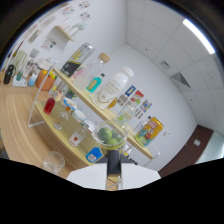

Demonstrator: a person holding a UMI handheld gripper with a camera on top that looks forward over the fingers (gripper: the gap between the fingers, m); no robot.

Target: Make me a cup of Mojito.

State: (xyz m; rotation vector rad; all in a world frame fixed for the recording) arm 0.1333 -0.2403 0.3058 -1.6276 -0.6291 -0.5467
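Note:
A clear glass holding green lime pieces hangs tilted in the air in front of a wooden shelf. My gripper shows only as a dark narrow shape straight under the glass, its fingers pressed together at the glass's base. The rest of the gripper is hidden in the black lower part of the view. The whole scene is tilted, with the shelf running diagonally.
The wooden shelf carries a white bottle, a teal bottle, a red jar and a yellow pack. An empty glass stands lower down. A white surface lies under the gripper.

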